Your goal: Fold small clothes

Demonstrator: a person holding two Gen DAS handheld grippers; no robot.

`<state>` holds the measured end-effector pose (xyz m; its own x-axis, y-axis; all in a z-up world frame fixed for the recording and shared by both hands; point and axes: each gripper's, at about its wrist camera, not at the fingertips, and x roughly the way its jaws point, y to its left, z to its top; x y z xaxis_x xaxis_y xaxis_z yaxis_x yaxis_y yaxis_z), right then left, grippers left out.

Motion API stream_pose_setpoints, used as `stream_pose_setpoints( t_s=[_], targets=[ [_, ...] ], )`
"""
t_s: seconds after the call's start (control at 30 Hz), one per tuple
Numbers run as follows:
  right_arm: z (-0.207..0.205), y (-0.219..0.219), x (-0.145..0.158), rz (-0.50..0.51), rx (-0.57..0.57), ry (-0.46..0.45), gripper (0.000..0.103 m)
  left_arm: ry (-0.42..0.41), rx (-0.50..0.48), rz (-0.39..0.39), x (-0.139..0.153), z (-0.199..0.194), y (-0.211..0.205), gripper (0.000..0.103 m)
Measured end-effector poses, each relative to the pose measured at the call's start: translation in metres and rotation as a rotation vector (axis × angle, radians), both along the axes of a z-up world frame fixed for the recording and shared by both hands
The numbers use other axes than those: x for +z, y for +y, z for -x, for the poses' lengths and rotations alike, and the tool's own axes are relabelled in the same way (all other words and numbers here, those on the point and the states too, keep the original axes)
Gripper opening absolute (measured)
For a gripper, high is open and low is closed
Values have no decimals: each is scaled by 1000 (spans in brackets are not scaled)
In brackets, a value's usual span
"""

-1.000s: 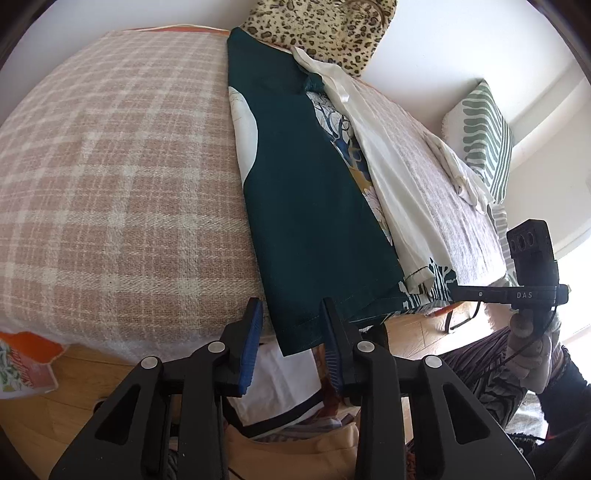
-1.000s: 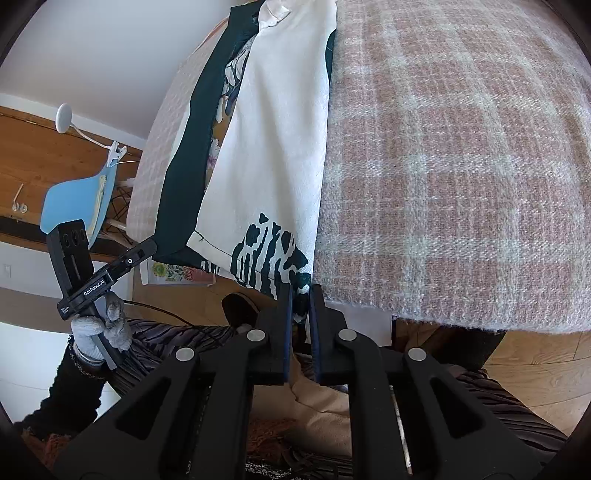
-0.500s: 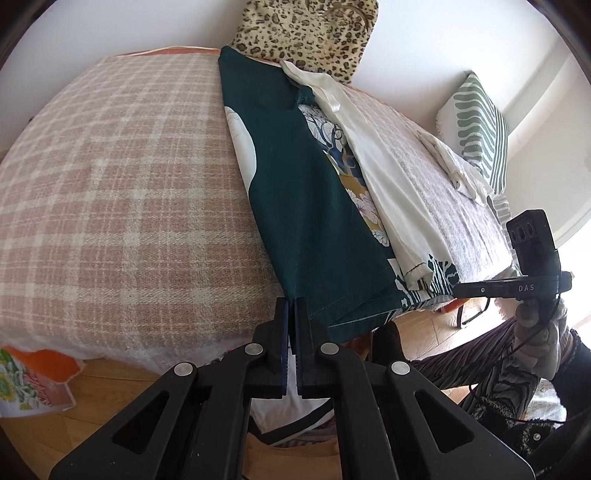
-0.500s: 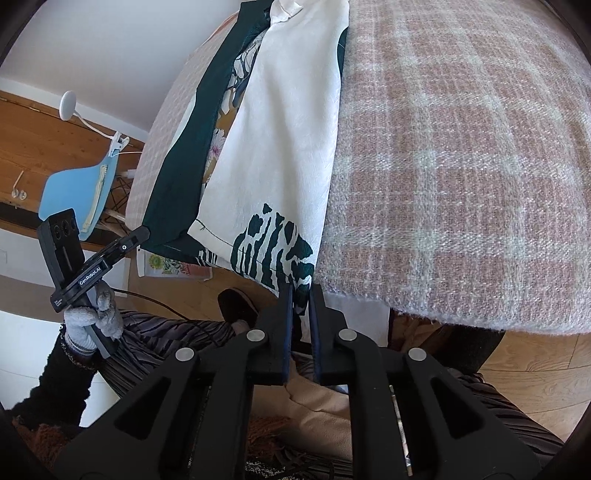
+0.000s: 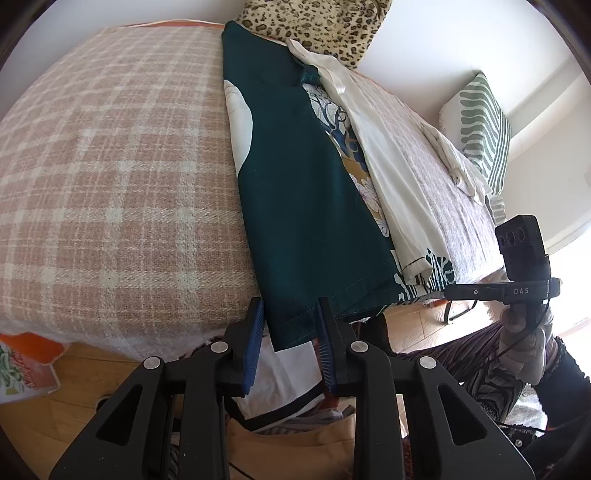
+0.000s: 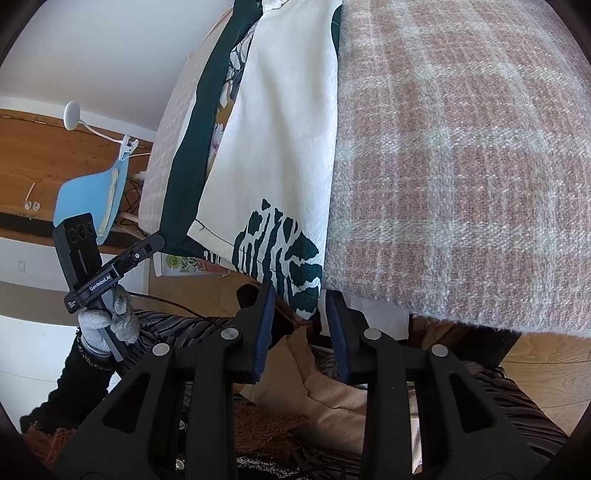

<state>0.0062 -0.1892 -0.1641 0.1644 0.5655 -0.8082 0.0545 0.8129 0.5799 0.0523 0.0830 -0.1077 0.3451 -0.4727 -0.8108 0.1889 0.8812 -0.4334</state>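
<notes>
A dark green garment (image 5: 295,177) with a white floral lining lies folded lengthwise along the pink plaid bed (image 5: 110,166); its near hem hangs over the bed edge. My left gripper (image 5: 290,314) is open, its fingers either side of the green hem corner. In the right wrist view the garment's white side (image 6: 280,129) with a green leaf print (image 6: 288,258) faces up. My right gripper (image 6: 299,306) is open, its fingers either side of the printed corner.
A leopard-print pillow (image 5: 317,26) and a green striped pillow (image 5: 480,122) sit at the bed's far side. A crumpled white cloth (image 5: 454,158) lies near the striped pillow. A blue chair (image 6: 92,192) stands beyond the bed. Wooden floor lies below.
Both grippers have opened: the left was shut on the green hem half a second ago, and the right was shut on the printed corner. The garment now rests on the bed.
</notes>
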Motion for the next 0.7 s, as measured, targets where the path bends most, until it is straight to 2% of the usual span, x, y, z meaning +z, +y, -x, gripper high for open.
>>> stream_pose_setpoints(
  t_s=[0.03,0.1,0.2,0.37,0.4,0.47,0.53,0.7],
  targets=[
    [0,0,-1,-4,-2,3,31,-1,0,0,0,0,0,24],
    [2,0,0,-1,3,1,29,-1,-1,-2,-1,-1,-1,12],
    [4,-2,4,-14,7,-6,20,-10,0,-3,-1,0,0,5],
    [5,-4,16,2,27,-64,17,-44,1,-7,5,1,1,3],
    [4,-3,18,17,31,-66,19,-46,3,-6,6,0,2,3],
    [4,-5,19,12,32,-65,32,-47,8,-3,7,0,5,3],
    [4,-8,19,-7,27,-68,37,-44,12,1,6,0,6,3],
    [1,-12,20,11,42,-85,35,-37,-1,0,5,1,2,2]
  ],
)
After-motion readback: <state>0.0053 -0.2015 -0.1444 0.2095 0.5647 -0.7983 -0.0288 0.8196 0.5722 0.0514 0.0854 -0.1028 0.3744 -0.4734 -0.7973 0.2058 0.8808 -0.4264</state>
